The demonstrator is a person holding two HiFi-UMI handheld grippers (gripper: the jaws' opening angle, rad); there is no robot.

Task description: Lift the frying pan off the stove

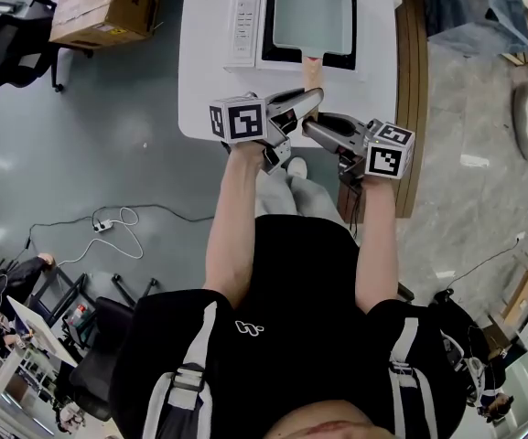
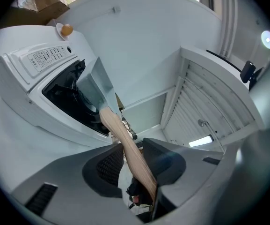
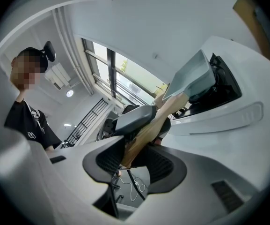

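Jaws loose, lift not safe yet

The frying pan (image 1: 311, 12) is square and pale. It sits flat on the black top of the white stove (image 1: 245, 26), at the far end of the white counter (image 1: 199, 90). It has not come up yet.

The left gripper (image 1: 307, 103) and the right gripper (image 1: 317, 128) meet at the wooden handle (image 1: 312, 71). In each gripper view the handle runs between the jaws. It leans on one pad, and a small gap shows at the other pad. So both sets of jaws look open around the handle, not squeezing it.

What could go wrong? If the person lifts now, I think the handle would slide through the loose jaws. Then the pan would stay put or drop back. The pan body is big and the handle is thin, so the far end may sag or roll over if the squeeze is weak. Both grippers share one short handle, so they could bump and push each other off. A low lift could also catch the stove and drag it.

The pan's long line goes from the handle tip to the far rim. It runs straight away from the person, along the counter. The handle points back at the person, and the pan body points away.
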